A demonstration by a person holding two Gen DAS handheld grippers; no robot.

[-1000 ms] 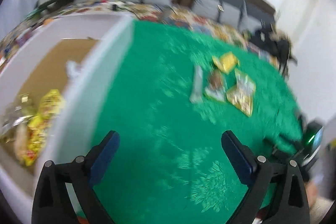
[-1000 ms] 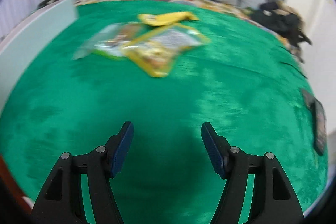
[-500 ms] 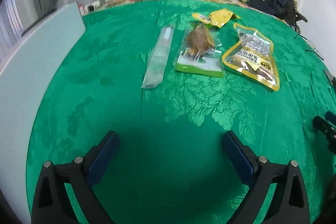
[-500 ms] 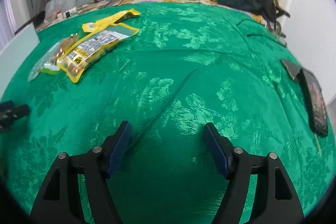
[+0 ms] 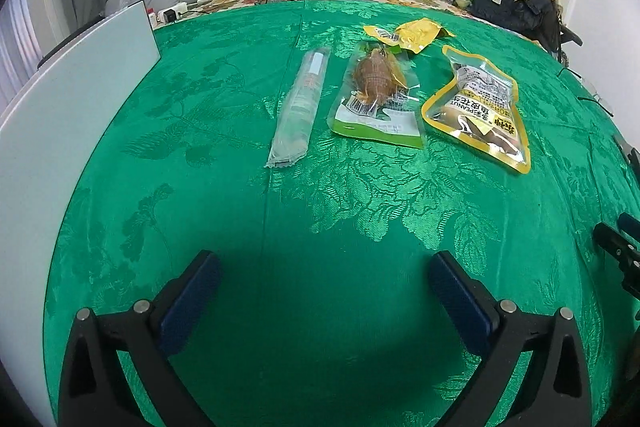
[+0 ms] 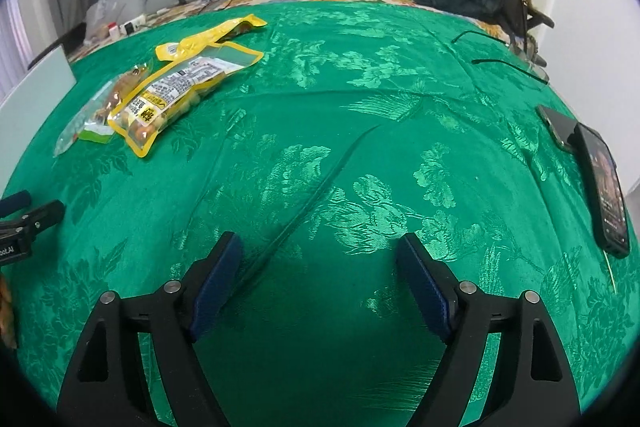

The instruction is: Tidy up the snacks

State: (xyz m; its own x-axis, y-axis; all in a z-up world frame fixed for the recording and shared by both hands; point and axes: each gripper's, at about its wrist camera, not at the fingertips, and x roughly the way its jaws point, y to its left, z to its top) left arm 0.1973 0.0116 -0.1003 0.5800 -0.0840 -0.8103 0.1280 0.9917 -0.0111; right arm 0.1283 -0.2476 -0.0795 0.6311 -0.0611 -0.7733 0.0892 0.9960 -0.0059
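Four snack packets are laid out on a green brocade cloth (image 5: 224, 115) spread over what appears to be a bed rather than a desk (grey cushions line the headboard behind). Seen from the left wrist, a long clear-wrapped stick packet (image 5: 298, 107) lies furthest left, just beside a clear pouch with a green base holding a brown dried snack (image 5: 376, 95). To its right rests a yellow-bordered peanut pouch (image 5: 478, 107), and a crumpled plain yellow packet (image 5: 410, 33) sits beyond them, its edge touching the top of the green-based pouch. A white board (image 5: 76, 95) stands along the cloth's left edge.

The left gripper (image 5: 322, 283) is held released, its jaws having just been opening, with only cloth between them. The right gripper (image 6: 318, 267) is likewise unclenched and has just been widening, nothing being grasped. All the packets are well apart from both grippers. A dark phone (image 6: 604, 183) lies at the cloth's right edge.
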